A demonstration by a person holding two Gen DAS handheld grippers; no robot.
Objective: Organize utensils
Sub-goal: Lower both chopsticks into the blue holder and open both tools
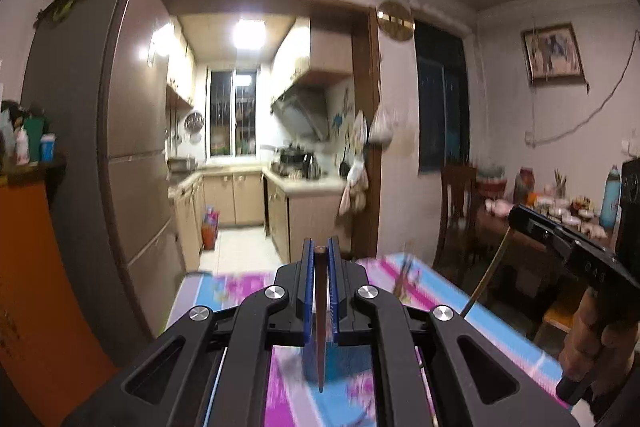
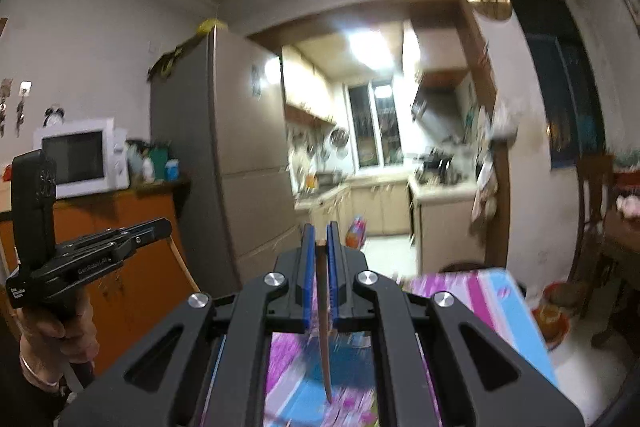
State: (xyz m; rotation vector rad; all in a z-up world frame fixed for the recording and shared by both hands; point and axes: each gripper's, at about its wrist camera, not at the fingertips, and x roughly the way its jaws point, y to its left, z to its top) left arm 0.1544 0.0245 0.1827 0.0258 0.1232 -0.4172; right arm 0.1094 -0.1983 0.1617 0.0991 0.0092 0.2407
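Two chopsticks are in my grip, one in each gripper. My left gripper (image 1: 320, 251) has its blue pads (image 1: 307, 291) pressed together on a dark brown chopstick (image 1: 320, 327), which runs back between the jaws with its blunt end at the fingertips and its thin point hanging low over the table. My right gripper (image 2: 320, 237) is clamped the same way on a second chopstick (image 2: 325, 331), its tip drooping toward the cloth below. From the left camera I can see my right gripper off to the side with its chopstick slanting down from the fingers. Both grippers are lifted above the table (image 1: 480, 323), which is covered with a pink, blue and purple patterned cloth; much of it is blurred. Beyond it stands a tall grey fridge (image 1: 132, 147), and through the doorway a lit kitchen (image 1: 256, 147) with pale cabinets. Farther right sit a wooden chair (image 1: 456, 211) and a cluttered side table (image 1: 520, 227). On the orange cabinet (image 2: 132, 239) rests a white microwave (image 2: 80, 157)
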